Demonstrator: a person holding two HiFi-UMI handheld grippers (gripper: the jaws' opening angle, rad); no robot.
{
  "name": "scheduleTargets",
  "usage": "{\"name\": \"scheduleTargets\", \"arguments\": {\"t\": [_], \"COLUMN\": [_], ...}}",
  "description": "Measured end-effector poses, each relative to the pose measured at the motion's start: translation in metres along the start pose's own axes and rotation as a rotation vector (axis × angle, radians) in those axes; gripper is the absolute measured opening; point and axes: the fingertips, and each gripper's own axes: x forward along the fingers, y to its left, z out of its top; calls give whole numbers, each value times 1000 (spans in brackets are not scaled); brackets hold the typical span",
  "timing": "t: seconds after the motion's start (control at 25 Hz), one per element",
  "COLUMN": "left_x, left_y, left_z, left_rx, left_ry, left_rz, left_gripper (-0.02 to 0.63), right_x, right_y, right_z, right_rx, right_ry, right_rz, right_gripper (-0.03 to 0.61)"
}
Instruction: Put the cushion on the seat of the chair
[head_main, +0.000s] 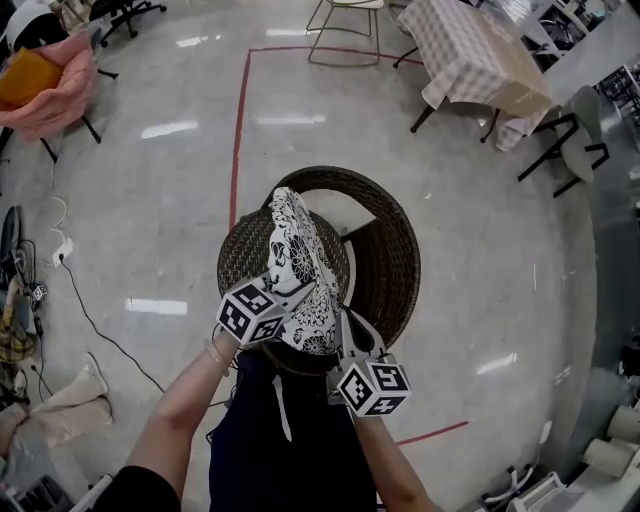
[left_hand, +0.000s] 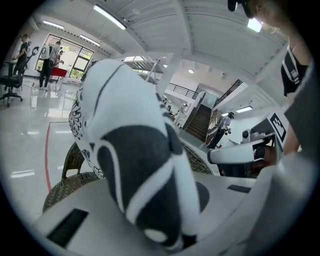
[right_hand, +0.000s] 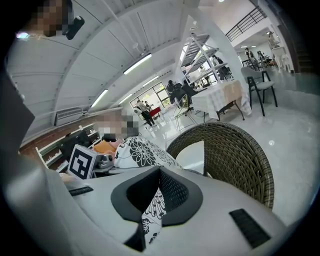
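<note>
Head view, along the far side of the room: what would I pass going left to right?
Pink chair → red floor line → wire-frame chair → table with checked cloth → dark chair.

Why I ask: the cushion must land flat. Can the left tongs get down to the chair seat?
Probably yes: the left tongs, shut on the cushion, hang above the wicker seat, whose visible part looks bare; the backrest curves round the far side, out of the way.
</note>
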Motion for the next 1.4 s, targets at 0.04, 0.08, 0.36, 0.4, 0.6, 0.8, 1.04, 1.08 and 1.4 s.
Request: {"name": "scheduleTargets", "arguments": {"t": [0.04,0.08,0.36,0.4,0.6,0.8,1.04,1.08,1.4], "left_x": [4,9,31,33,45,50,49,47,30], "left_y": [-1,-2,-5,-4,-3,-5,20,26,58], "left_z": [0,-1,-6,-7,-16,-18,-32,-36,-74], "left_rx": [11,21,55,63,103,134,98,85,-10], "left_ry": [6,12,34,41,88,99,114,121,163], "left_rz": [-19,-38,-145,-155,-203,-257,-178,-158,-77], "left_gripper": [26,26,26,26,26,26,26,26,26], "right_x": [0,0,4,5,6,8,15,17,33], "right_y": [-1,-2,-10,-11,-18,-21,-21,-21,-17], "right_z": [-1,-2,-14,-15,-16,-23,-34,-34,-42], "right_rx": [3,8,40,44,65,76,89,89,88], "right_ry": [-1,-2,-5,-7,-27,-24,-9,-6,22], "right_rz": [-4,-8,-39,-44,-70,-88,-90,-89,-71], "right_gripper": [21,21,21,21,21,21,21,21,21]}}
